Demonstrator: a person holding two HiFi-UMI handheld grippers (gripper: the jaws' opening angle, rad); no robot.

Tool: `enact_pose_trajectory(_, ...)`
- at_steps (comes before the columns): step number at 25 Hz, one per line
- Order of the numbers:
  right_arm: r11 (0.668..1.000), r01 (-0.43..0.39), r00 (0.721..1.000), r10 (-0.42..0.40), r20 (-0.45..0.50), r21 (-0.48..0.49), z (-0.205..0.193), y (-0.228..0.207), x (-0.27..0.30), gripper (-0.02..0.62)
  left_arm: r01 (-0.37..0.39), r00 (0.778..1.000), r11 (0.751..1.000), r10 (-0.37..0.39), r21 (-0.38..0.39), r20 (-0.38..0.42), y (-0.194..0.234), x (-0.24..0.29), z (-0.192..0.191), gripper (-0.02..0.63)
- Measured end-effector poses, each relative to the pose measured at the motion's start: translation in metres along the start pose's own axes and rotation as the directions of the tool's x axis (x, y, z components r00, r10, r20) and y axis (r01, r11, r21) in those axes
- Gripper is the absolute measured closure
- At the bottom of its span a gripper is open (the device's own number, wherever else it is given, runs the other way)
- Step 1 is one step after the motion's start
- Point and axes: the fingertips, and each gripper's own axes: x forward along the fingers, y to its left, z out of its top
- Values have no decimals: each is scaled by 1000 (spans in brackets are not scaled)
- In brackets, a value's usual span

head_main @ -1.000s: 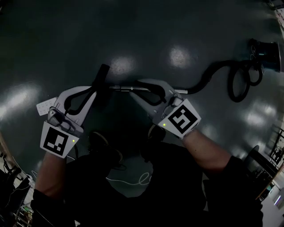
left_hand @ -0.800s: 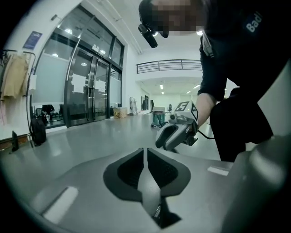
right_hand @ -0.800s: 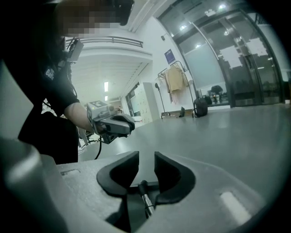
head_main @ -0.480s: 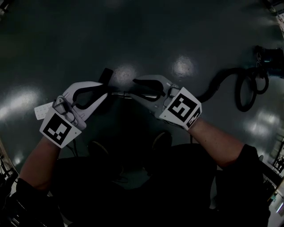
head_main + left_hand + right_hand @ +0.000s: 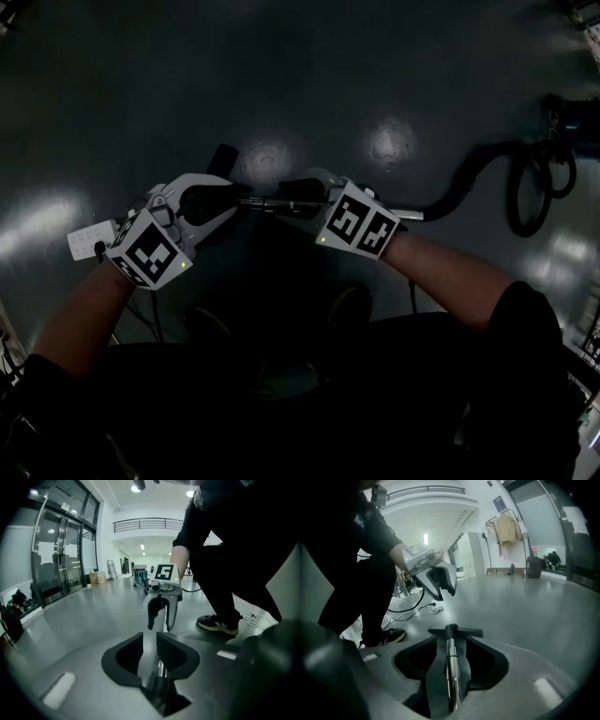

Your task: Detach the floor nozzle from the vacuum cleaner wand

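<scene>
Floor [image 5: 309, 75]: dark and glossy, dotted with lamp glare, seen from above
Person [image 5: 281, 403]: stands over the job in dark clothing, bare forearms reaching down, a pair of tongs in each hand
Hose [image 5: 469, 178]: black, loops over the floor at right and runs in to the wand's right end
Wand [image 5: 272, 202]: a slim metal tube stretched across the view between the two pairs of tongs
Left tongs [image 5: 230, 199]: jaws apart, having just been opening; a short stretch of tube and a black collar show in the gap, not pinched
Right tongs [image 5: 286, 197]: jaws apart, likewise just opened wider; the wand lies along the gap with room on both sides
Nozzle [image 5: 455, 632]: black crossbar at the wand's left end, just past the left tongs, joined to the tube in the right gripper view
</scene>
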Motion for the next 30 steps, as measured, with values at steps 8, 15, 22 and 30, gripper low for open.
enact_pose_trajectory(8, 990, -43, 970, 9, -243, -135, -67, 6, 58, 372, 117, 969, 993, -107, 33, -224, -30, 40, -92, 451)
enact_pose_trajectory(15, 975, -29, 929, -54, -365, -218, -106, 0, 80, 357, 158, 924, 979, -100, 129, -370, -39, 52, -129, 425)
enact_pose_trajectory(22, 962, -89, 888, -41, -458, -260, -134, 3, 105, 351, 259, 848, 925, -80, 277, -524, -46, 60, -162, 423)
enact_pose_trajectory(30, 974, -120, 876, 13, -482, -192, -132, 6, 111, 365, 282, 823, 903, -53, 325, -565, -45, 65, -170, 424)
